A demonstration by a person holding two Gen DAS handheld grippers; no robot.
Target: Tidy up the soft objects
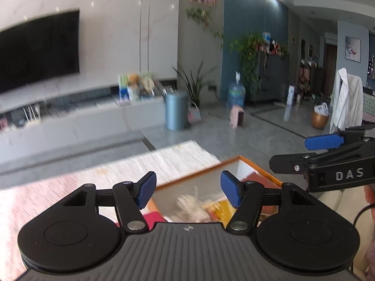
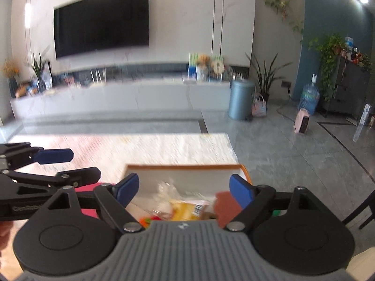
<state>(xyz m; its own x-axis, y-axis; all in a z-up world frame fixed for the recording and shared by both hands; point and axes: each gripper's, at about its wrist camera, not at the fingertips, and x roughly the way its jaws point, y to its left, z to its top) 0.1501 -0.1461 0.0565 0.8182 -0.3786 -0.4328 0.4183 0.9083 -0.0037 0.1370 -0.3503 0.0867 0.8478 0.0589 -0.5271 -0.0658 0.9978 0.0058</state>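
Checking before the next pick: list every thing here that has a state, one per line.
Left tongs: open, nothing between the pads.
Right tongs: open, nothing held.
Orange-rimmed box: open-topped, packets inside.
Clear plastic bag: crumpled, lying in the box.
TV: screen dark.

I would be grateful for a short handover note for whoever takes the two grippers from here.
Left gripper: open, nothing between the pads, above the near edge of the box.
Right gripper: open and empty too, beside the left one.
Orange-rimmed box: on the pale table; inside lie a clear crinkly bag and a yellow packet, blurred, with other small items I cannot identify.
Pink item: on the table at the box's left side.
Done: some items are in the box.
Left: probably the pink item; check for others outside the views.
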